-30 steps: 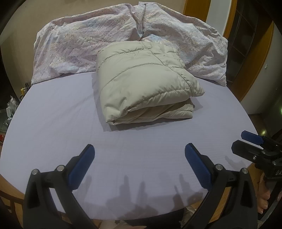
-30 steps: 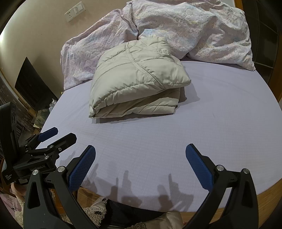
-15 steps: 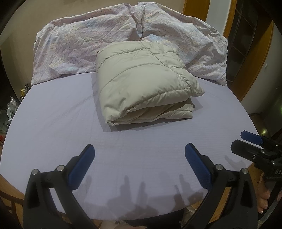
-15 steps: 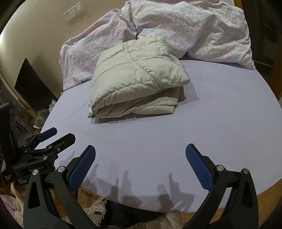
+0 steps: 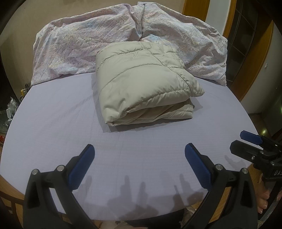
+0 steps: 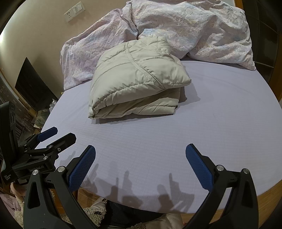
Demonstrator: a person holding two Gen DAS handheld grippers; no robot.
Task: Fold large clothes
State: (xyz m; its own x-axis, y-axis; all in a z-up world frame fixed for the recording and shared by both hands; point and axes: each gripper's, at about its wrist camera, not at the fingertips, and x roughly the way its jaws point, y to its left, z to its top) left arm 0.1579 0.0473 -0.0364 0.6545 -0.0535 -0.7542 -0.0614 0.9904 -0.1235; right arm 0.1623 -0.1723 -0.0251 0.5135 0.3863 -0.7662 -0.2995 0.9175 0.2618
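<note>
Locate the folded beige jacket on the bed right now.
In both wrist views the jacket lies folded mid-bed on the lilac sheet, its far end against the crumpled floral duvet, well ahead of both open grippers.

You could not see the folded jacket's (image 5: 141, 84) inner layers or underside. Its far edge hid part of the duvet (image 5: 74, 49). The wall plate (image 6: 73, 11) was too small to read. Frame edges cropped your hand (image 5: 264, 202).

A bed (image 5: 52, 123) with a lilac sheet; a folded beige puffer jacket (image 5: 144, 84) lies before a rumpled floral duvet (image 5: 74, 47).
</note>
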